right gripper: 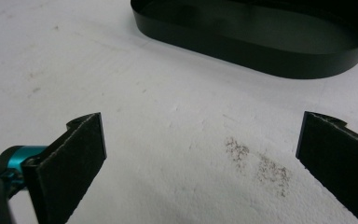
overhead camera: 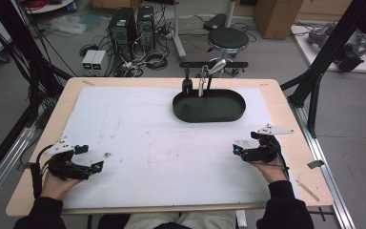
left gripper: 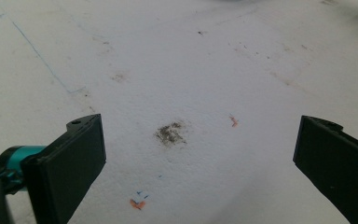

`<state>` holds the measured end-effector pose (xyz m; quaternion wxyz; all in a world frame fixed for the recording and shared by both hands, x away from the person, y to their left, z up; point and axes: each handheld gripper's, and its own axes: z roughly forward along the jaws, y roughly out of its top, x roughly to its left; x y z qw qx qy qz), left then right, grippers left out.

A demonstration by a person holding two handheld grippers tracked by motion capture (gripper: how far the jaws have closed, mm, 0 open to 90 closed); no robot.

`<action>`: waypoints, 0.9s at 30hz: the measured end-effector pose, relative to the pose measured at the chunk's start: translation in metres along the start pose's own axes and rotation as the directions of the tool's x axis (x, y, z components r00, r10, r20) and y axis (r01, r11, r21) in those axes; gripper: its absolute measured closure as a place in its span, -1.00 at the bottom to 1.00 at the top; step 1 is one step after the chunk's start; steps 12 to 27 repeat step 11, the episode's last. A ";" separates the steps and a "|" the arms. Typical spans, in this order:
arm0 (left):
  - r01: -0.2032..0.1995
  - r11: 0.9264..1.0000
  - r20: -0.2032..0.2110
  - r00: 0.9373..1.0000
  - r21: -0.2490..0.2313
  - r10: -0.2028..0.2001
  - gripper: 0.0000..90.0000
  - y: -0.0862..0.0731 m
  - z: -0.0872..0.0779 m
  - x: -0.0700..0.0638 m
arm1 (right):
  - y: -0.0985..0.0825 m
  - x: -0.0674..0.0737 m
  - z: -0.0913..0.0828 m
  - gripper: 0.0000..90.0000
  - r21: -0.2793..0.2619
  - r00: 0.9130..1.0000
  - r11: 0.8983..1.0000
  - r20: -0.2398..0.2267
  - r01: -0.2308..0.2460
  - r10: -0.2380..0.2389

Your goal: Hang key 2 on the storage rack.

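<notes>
A black stool (overhead camera: 227, 39) and two computer towers (overhead camera: 132, 26) stand behind the table.

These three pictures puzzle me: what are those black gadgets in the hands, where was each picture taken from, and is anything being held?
A person sits at a table covered with a white sheet and holds a two-jaw grasping tool in each hand. The high view looks down from above: the left tool is at the near left, the right tool at the near right. The other two pictures come from small cameras riding on the tools, looking along their black jaws. Both tools stand open and hold nothing. On the sheet's far side lies a black oval tray, empty as far as can be seen; the right tool's camera faces it. Behind it, utensils stand upright. The sheet has a few smudges.
</notes>
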<state>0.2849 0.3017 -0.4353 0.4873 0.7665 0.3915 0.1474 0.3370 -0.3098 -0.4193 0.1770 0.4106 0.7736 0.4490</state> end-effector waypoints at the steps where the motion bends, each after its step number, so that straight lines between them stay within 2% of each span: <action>1: 0.000 1.000 0.000 1.000 0.000 0.000 -0.94 0.000 0.000 0.000 | 0.000 0.000 0.000 -0.98 0.000 1.000 1.000 0.000 0.000 0.000; 4: 0.001 1.000 0.000 1.000 -0.001 -0.001 -0.94 0.000 0.000 0.000 | -0.006 0.003 0.000 -0.98 0.009 1.000 1.000 0.001 0.009 -0.009; 11: -0.003 1.000 0.002 1.000 0.005 0.003 -0.94 0.000 0.002 0.001 | -0.011 0.005 -0.003 -0.98 -0.018 1.000 1.000 0.022 0.022 -0.022; 27: -0.003 1.000 0.002 1.000 0.005 0.003 -0.94 0.000 0.002 0.001 | -0.011 0.005 -0.003 -0.98 -0.018 1.000 1.000 0.022 0.022 -0.022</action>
